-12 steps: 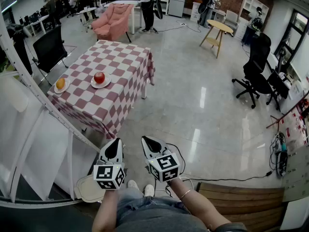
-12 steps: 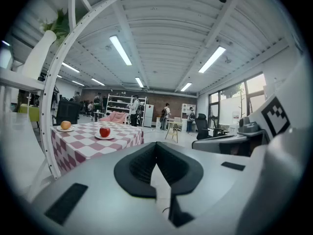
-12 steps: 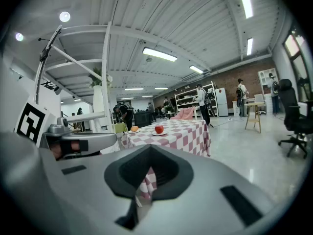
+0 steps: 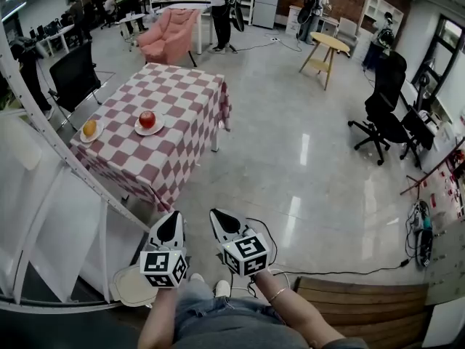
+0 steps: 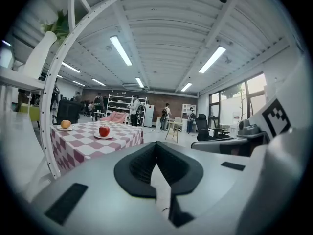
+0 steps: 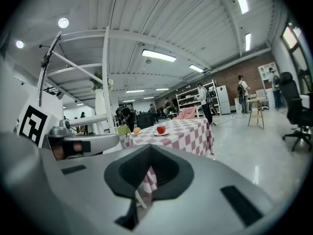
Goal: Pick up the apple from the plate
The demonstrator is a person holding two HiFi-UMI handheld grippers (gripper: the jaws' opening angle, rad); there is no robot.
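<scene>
While the left gripper (image 4: 174, 217) and the right gripper (image 4: 217, 215) hover side by side close in front of the person's body, each has its jaws pressed together with nothing between them. Far off to the left, the red apple (image 4: 147, 118) sits on a white plate (image 4: 160, 126) on the pink-and-white checkered table (image 4: 185, 97), well apart from both grippers. Left of it, an orange (image 4: 90, 128) lies on a second plate (image 4: 99, 134).

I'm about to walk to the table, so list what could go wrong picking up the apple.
1. The left gripper and right gripper are shut; pushed in like that, they would likely roll the apple off its plate.
2. The orange sits on a plate nearby and could be grabbed by mistake.
3. The white frame by the table may snag an arm.
</scene>
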